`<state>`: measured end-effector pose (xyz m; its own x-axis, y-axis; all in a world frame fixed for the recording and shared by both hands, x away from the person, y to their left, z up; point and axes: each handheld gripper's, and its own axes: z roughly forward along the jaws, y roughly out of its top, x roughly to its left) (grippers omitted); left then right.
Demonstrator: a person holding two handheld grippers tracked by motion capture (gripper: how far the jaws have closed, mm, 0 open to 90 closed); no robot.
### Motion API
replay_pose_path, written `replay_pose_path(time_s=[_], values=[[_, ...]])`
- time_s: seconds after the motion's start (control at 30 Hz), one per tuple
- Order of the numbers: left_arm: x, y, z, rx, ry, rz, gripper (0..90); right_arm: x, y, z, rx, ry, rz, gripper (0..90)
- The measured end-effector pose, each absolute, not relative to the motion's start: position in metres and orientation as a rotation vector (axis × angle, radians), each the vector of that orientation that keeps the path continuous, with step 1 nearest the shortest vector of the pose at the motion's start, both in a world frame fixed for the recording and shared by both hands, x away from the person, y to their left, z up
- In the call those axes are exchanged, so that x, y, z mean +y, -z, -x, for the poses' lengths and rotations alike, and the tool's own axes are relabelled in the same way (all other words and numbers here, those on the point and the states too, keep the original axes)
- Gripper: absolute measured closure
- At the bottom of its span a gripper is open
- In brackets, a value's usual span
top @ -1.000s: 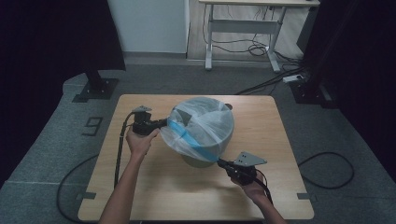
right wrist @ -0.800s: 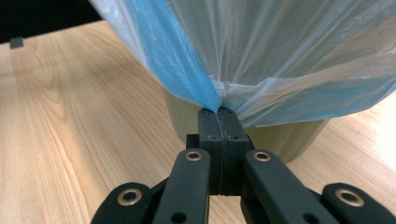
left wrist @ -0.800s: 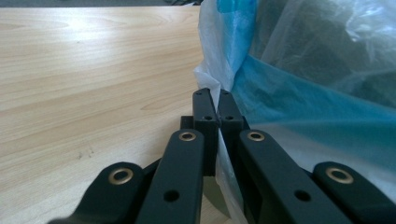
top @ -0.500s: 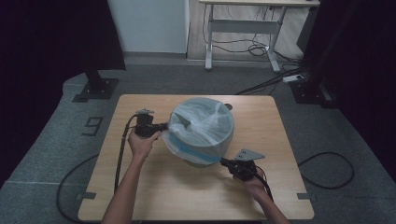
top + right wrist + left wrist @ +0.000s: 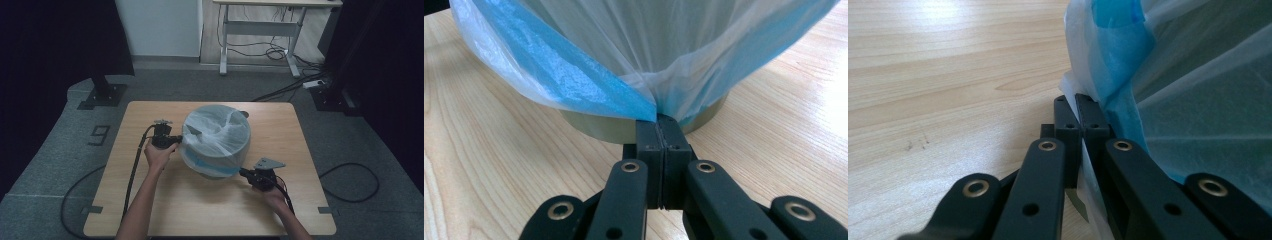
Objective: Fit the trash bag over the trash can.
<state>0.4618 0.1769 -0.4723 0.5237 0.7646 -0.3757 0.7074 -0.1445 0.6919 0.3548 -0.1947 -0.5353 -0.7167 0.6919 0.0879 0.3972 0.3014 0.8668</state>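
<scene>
A round grey bin [image 5: 215, 172] stands in the middle of the wooden table [image 5: 150, 210]. A thin white plastic bag with a blue rim band [image 5: 216, 137] is drawn over its top and down its sides. My left gripper [image 5: 179, 140] is at the bin's left side, shut on the bag's edge [image 5: 1083, 95]. My right gripper [image 5: 243, 172] is at the bin's front right, low near the table, shut on the bag's blue hem [image 5: 644, 107]. The bin's base [image 5: 609, 127] shows under the stretched hem.
Cables trail from both grippers across the table and onto the grey floor. A white desk frame [image 5: 260, 30] and a black stand base [image 5: 102, 95] stand beyond the table's far edge. The table's near half lies bare.
Both grippers have sunk toward the table, pulling the bag's hem further down the bin's sides. The bag now sits flatter and tighter over the bin's top.
</scene>
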Motion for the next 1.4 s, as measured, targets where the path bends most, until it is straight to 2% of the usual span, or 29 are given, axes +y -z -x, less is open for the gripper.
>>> replay_pose_path(time_s=[0.27, 0.3, 0.4, 0.5, 0.63, 0.7, 0.8, 0.93, 1.17, 1.4], values=[[0.179, 0.471, -0.461, 1.212, -0.084, -1.893, 85.5, -0.196, 0.537, -0.356, 2.27, -1.359, -1.008, 84.3], [0.18, 0.47, -0.46, 1.205, -0.096, -1.9, 82.1, -0.197, 0.537, -0.356, 2.264, -1.362, -1.007, 82.8], [0.184, 0.463, -0.454, 1.183, -0.183, -1.878, 64.2, -0.199, 0.533, -0.354, 2.222, -1.395, -1.007, 76.1], [0.192, 0.454, -0.447, 1.174, -0.234, -1.839, 44.9, -0.203, 0.529, -0.351, 2.182, -1.428, -1.001, 65.0], [0.206, 0.441, -0.435, 1.156, -0.285, -1.8, 28.4, -0.209, 0.525, -0.348, 2.131, -1.463, -1.001, 55.5], [0.212, 0.434, -0.43, 1.141, -0.3, -1.779, 23.8, -0.213, 0.524, -0.347, 2.112, -1.479, -1.007, 52.6], [0.218, 0.421, -0.422, 1.091, -0.301, -1.761, 21.9, -0.217, 0.522, -0.344, 2.091, -1.49, -1.016, 46.7], [0.216, 0.402, -0.414, 1.022, -0.306, -1.768, 21.3, -0.225, 0.52, -0.338, 2.075, -1.494, -1.029, 43.0], [0.194, 0.37, -0.411, 0.905, -0.259, -1.837, 20.2, -0.241, 0.52, -0.33, 2.052, -1.499, -1.079, 41.4], [0.161, 0.348, -0.425, 0.799, -0.198, -1.91, 21.5, -0.254, 0.52, -0.325, 2.019, -1.51, -1.125, 41.4]])
